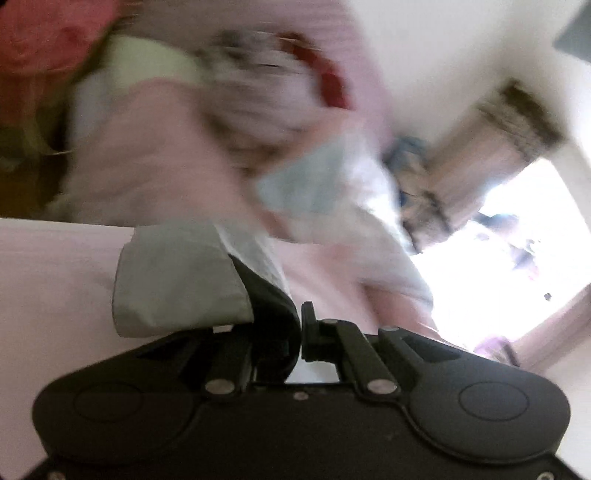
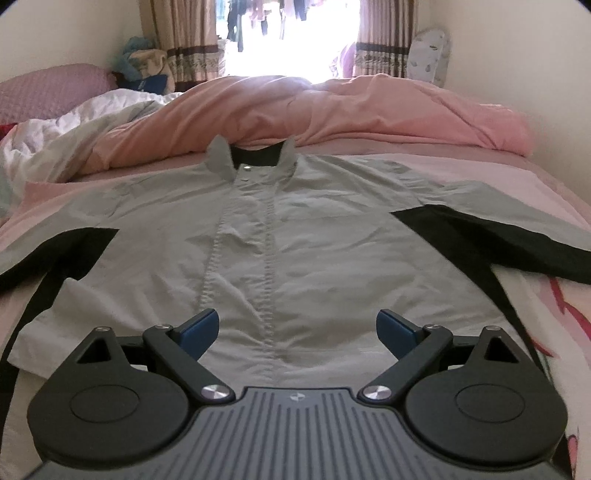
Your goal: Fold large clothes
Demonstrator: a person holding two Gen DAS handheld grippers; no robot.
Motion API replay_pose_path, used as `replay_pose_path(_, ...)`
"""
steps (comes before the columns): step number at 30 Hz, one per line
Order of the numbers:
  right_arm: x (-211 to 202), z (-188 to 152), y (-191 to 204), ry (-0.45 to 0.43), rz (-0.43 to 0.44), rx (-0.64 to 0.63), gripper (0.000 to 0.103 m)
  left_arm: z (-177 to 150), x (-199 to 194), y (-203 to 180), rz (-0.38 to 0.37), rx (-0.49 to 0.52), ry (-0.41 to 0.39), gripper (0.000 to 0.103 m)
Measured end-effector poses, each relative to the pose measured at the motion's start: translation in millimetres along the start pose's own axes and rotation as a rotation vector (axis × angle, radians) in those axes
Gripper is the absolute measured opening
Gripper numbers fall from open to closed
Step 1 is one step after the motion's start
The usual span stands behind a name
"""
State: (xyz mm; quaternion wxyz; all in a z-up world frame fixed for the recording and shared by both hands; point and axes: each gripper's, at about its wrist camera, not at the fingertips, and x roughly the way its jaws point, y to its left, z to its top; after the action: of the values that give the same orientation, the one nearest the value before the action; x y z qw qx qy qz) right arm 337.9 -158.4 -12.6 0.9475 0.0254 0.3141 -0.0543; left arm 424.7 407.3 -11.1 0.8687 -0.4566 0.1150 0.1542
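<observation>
Bright daylight pours in through the window and washes it out to white. The left wrist view is badly smeared by motion blur. The right wrist view is sharp, with edges bent and corners dark.

The bed wears a pale pink sheet, and flat on it, front up, lies a grey jacket with black panels, both sleeves spread out to the sides and the collar pointing toward the window. Just past the collar a pink duvet is heaped across the bed, touching the jacket's neck. Over at the far left sit a crumpled white cover and a pink pillow.
</observation>
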Motion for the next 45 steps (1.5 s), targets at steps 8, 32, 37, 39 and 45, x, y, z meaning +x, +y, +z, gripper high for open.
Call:
replay_pose_path(8, -16.0, -6.9, -23.7, -0.003, -0.011, 0.034, 0.103, -117.2, 5.7, -201.7, -0.483, 0.229, 0.253, 0.002)
replay_pose_path(32, 119.1, 21.8, -114.0, 0.039, 0.333, 0.665, 0.07, -183.5, 49.8, -161.3, -0.156, 0.638, 0.374, 0.097)
replay_pose_path(37, 119.7, 48.6, -114.3, -0.008, 0.324, 0.676, 0.001, -209.7, 64.2, -167.9, -0.168, 0.69, 0.403, 0.097)
replay_pose_path(39, 96.3, 62.1, -118.6, -0.114, 0.32, 0.632, 0.001, -215.1, 55.1, -176.0, -0.193, 0.7, 0.408, 0.097)
replay_pose_path(45, 98.4, 58.9, -146.5, -0.118, 0.148, 0.551, 0.001, -234.6, 67.4, -171.5, -0.174, 0.758, 0.46, 0.097)
